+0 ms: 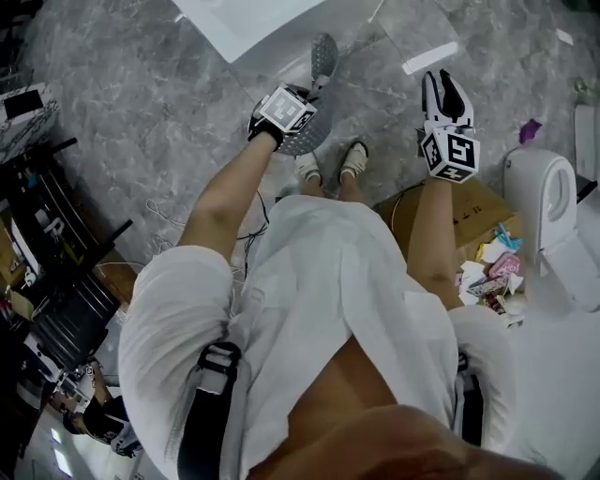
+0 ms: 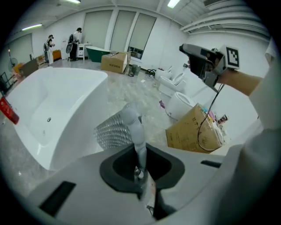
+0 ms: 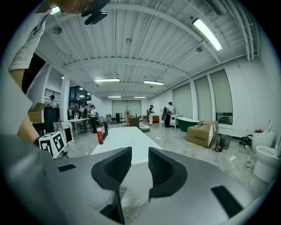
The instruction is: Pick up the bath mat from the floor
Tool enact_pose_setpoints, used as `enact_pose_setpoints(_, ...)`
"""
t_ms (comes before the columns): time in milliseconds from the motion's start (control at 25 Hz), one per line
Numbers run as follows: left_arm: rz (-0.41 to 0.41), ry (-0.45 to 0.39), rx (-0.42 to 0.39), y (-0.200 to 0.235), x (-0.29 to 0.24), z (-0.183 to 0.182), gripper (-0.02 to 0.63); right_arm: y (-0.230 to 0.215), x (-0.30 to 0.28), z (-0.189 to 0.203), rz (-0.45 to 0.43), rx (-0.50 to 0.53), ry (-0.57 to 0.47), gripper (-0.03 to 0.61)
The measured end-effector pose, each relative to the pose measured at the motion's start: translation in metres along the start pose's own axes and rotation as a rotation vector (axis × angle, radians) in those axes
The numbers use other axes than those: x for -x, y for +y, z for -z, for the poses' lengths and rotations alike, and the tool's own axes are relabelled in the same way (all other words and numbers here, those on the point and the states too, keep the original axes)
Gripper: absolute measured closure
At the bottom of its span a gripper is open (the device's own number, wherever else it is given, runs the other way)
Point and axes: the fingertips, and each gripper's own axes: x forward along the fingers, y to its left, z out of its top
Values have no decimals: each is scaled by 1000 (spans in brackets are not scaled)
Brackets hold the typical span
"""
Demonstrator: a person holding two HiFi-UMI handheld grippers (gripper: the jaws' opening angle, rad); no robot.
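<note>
**Mat up in L gripper, R gripper empty**

L gripper (image 2: 139,170) jaws clenched on a pinched fold of the grey bath mat (image 2: 115,132); the grip point itself is dark, hard to make out. Mat is up off the floor (image 1: 169,112), partly hidden behind the marker cube (image 1: 286,110) in head view. R gripper (image 3: 139,163) jaws wide apart, nothing btwn. Bathtub (image 2: 57,101) rim close on the left, cardboard box (image 2: 189,134) and toilet (image 1: 548,202) on the right, bare floor btwn.

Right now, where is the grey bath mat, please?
Head view, upper centre: the grey nubbed bath mat hangs pinched in the left gripper, beside the white bathtub.
</note>
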Motion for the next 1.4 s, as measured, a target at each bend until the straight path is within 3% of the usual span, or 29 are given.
enact_pose_setpoints(240,-31,-153,29,-14,81,-47,572,22,16,-53,-69,7,-65,451)
enact_pose_setpoints(440,-32,-244,59,-29,122,-65,572,32,30,-80,-101,31,-101,453)
enact_pose_setpoints(720,-49,-266,18,-46,156,-76,572,37,41,-99,-113,75,-122,463)
enact_pose_setpoints(1400,-26,-269,-19,-65,174,-78,572,42,56,-105,-127,86,-129,474)
